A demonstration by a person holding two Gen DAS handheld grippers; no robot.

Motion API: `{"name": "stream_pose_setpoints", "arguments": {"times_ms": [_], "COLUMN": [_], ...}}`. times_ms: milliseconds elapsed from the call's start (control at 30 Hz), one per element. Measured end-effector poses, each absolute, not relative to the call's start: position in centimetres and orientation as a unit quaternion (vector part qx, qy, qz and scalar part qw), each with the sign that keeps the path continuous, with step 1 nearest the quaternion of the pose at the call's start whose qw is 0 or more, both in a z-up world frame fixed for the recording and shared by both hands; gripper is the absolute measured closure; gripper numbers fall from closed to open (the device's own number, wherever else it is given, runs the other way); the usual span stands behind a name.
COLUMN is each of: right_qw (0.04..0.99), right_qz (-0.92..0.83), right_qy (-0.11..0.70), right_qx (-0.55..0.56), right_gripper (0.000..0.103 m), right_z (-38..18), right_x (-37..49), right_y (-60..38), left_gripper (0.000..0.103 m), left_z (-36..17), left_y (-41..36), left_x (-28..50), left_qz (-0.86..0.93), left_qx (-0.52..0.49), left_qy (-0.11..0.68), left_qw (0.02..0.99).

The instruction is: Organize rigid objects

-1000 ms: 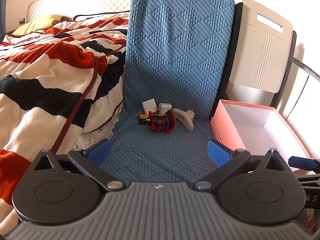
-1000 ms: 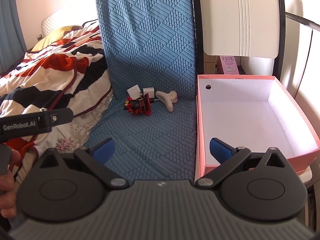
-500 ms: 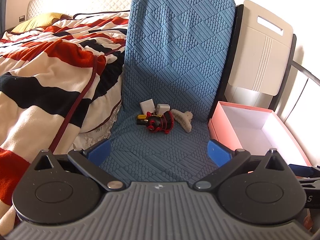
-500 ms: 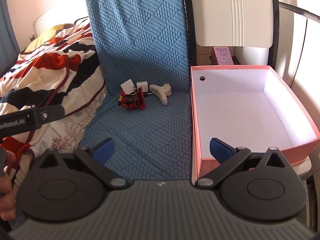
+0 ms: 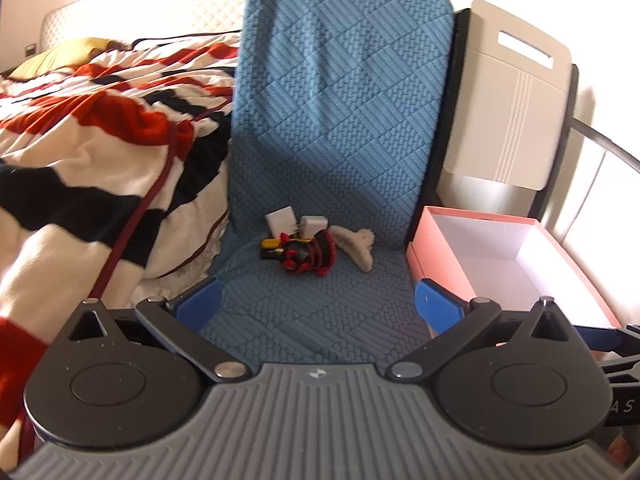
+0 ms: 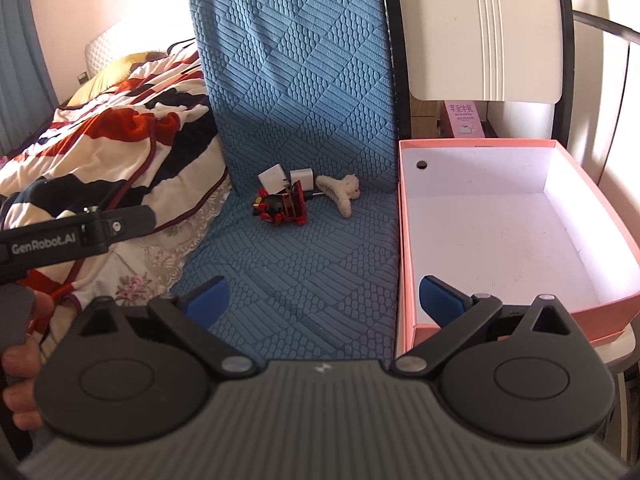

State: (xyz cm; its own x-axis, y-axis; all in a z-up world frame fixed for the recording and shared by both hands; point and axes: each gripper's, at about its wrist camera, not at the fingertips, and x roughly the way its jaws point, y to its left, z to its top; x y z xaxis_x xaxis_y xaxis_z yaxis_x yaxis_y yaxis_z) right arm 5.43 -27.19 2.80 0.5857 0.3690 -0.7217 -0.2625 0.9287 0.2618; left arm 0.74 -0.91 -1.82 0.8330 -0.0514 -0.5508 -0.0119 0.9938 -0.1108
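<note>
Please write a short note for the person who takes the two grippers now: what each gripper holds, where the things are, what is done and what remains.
Left gripper: jaws open, holding nothing.
Right gripper: jaws open, holding nothing, near the front of the pink box.
Things: two white chargers, a red and black toy and a fluffy beige clip lie huddled at the back of the blue seat cover.
Done: nothing yet; the box, to the right of the seat, looks empty.
Left: probably pick up each item and put it in the box.
</note>
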Motion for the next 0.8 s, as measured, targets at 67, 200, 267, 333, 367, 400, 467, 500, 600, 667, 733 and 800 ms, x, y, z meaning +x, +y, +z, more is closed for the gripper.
{"name": "stream_pose_setpoints", "arguments": {"times_ms": [67, 200, 267, 333, 367, 400, 467, 500, 600, 667, 733, 800], "right_qw": [0.885, 0.883, 0.885, 0.89, 0.891, 0.893, 0.896, 0.899, 0.906, 0.912, 0.915, 0.916], "right_qz": [0.182, 0.182, 0.178, 0.165, 0.161, 0.158, 0.148, 0.145, 0.136, 0.13, 0.133, 0.134], "right_qy": [0.422, 0.427, 0.425, 0.42, 0.419, 0.417, 0.412, 0.408, 0.395, 0.385, 0.377, 0.374], "right_qx": [0.071, 0.068, 0.067, 0.063, 0.064, 0.066, 0.067, 0.068, 0.07, 0.065, 0.061, 0.061], "right_gripper": [0.0, 0.004, 0.004, 0.004, 0.004, 0.005, 0.006, 0.007, 0.007, 0.007, 0.012, 0.018], "right_z": [2.6, 2.0, 1.8, 1.6, 1.6, 1.5, 1.5, 1.6, 1.8, 1.9, 2.1, 2.0], "right_x": [5.7, 6.5, 7.1, 7.7, 8.1, 8.5, 9.4, 9.8, 11.1, 11.9, 12.8, 13.7], "right_y": [-27.1, -26.8, -26.8, -26.8, -26.9, -27.0, -27.3, -27.4, -27.8, -27.8, -27.7, -27.4], "left_gripper": [0.0, 0.0, 0.0, 0.0, 0.0, 0.0, 0.0, 0.0, 0.0, 0.0, 0.0, 0.0], "left_z": [-2.3, -2.9, -3.1, -3.2, -3.1, -3.1, -3.0, -2.9, -2.5, -2.4, -2.3, -2.3], "left_y": [-0.7, -0.4, -0.6, -0.7, -0.8, -0.7, -0.5, -0.4, -0.3, 0.1, 0.6, 0.7], "left_x": [1.9, 4.0, 5.0, 6.0, 6.5, 7.1, 8.4, 9.0, 10.9, 12.2, 13.7, 15.1], "left_qz": [-0.014, -0.022, -0.024, -0.03, -0.032, -0.033, -0.04, -0.041, -0.045, -0.052, -0.069, -0.077], "left_qx": [-0.055, -0.064, -0.067, -0.073, -0.076, -0.083, -0.104, -0.111, -0.125, -0.146, -0.178, -0.196], "left_qy": [0.292, 0.287, 0.284, 0.28, 0.276, 0.275, 0.274, 0.272, 0.265, 0.263, 0.263, 0.258], "left_qw": [0.955, 0.955, 0.956, 0.957, 0.958, 0.957, 0.955, 0.955, 0.955, 0.952, 0.946, 0.943]}}
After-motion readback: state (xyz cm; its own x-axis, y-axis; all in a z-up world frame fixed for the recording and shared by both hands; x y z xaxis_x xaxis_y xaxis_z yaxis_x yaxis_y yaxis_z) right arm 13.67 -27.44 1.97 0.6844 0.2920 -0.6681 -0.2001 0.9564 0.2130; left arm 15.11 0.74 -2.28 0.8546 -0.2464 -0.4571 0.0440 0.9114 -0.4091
